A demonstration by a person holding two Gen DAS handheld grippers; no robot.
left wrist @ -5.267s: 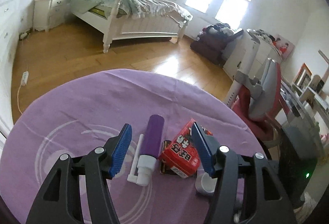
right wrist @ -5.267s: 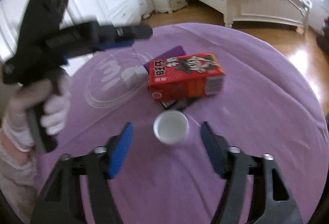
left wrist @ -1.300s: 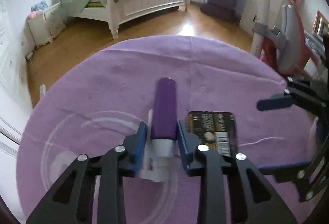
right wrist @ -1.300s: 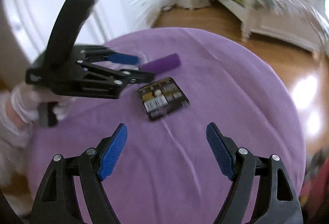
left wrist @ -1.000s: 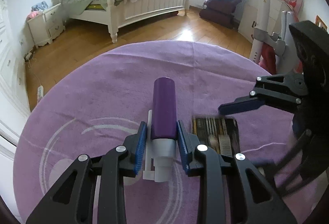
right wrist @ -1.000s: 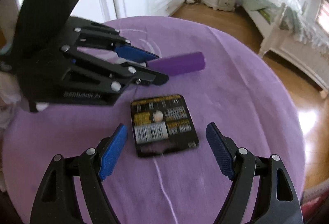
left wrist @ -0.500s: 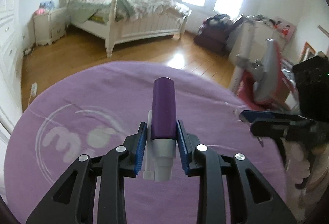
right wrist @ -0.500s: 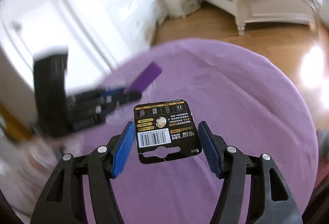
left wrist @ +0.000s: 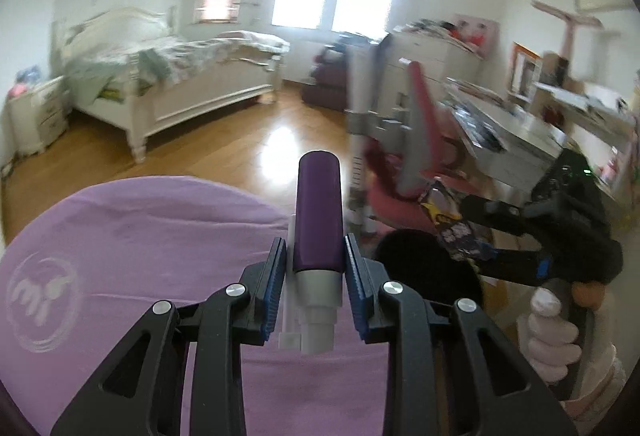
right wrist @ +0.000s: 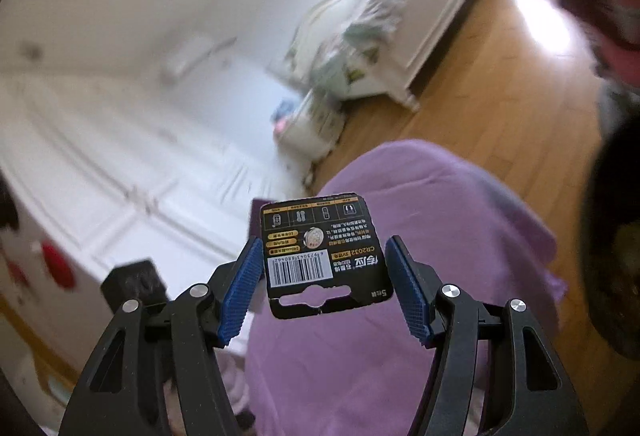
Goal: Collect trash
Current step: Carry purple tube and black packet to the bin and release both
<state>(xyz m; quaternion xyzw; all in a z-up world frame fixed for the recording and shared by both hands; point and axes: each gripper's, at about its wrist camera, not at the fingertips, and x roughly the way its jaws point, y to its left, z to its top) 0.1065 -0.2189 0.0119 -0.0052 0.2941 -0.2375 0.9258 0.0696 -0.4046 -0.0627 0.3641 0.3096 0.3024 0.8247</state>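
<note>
My left gripper (left wrist: 316,276) is clamped on one purple bottle (left wrist: 319,214), a smooth cylinder whose long axis runs straight away from me, rounded base forward, grey-and-white pump end back between the ribbed blue pads. It hangs over the far edge of the round table's purple cloth (left wrist: 132,236). My right gripper (right wrist: 326,282) pinches one flat black battery card (right wrist: 322,254) by its side edges; its jaws closed a little within the last second. The glossy card stands upright, hang-slot down, above the cloth's edge.
</note>
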